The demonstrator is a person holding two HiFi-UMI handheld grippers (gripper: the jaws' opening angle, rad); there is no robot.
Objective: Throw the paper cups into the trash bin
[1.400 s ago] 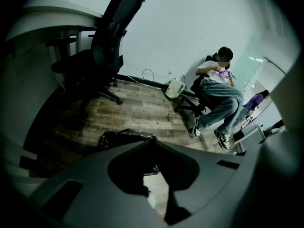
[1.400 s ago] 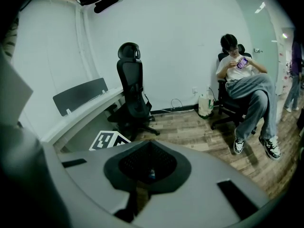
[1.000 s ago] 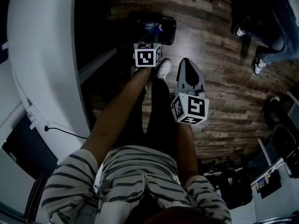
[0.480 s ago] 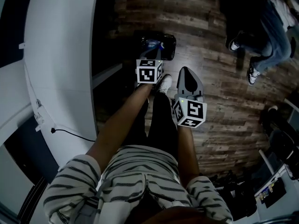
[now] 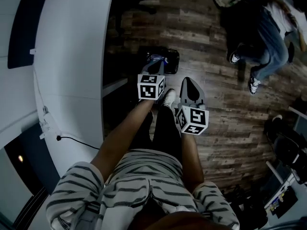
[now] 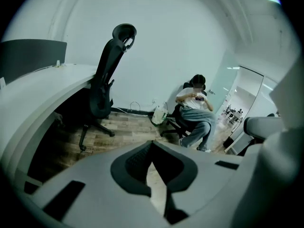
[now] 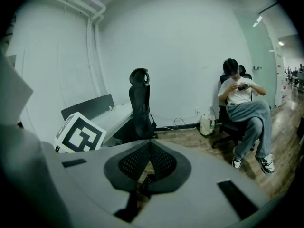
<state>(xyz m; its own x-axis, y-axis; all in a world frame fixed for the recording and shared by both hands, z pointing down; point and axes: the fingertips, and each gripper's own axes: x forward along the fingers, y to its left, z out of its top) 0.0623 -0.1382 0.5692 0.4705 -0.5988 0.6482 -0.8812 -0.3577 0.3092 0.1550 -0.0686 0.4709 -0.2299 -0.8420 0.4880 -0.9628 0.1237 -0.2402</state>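
- Fingers of the left gripper (image 6: 152, 145) are pressed together with nothing between them. Only the wooden floor (image 6: 123, 127) shows through the gap behind their tips.
- Fingers of the right gripper (image 7: 150, 145) are likewise closed and empty.
- Over the past second both grippers have risen, the left more than the right. Their cameras look out across the room at an office chair (image 6: 102, 89) and a seated person (image 7: 242, 103).
- The trash bin (image 5: 169, 60) is a dark container on the floor. In the head view it sits just beyond the left gripper, near the edge of the white surface (image 5: 72, 71), and it has not moved.
- No paper cup shows in any view, neither in the fingers nor on the floor. The inside of the bin is too dark to tell what lies there.
- With empty fingers lifting away from the bin, a drop looks finished and the hands seem to be pulling back.
- What remains probably depends on cups that are out of view. The next move would be to turn toward them and open the fingers for a fresh grasp.
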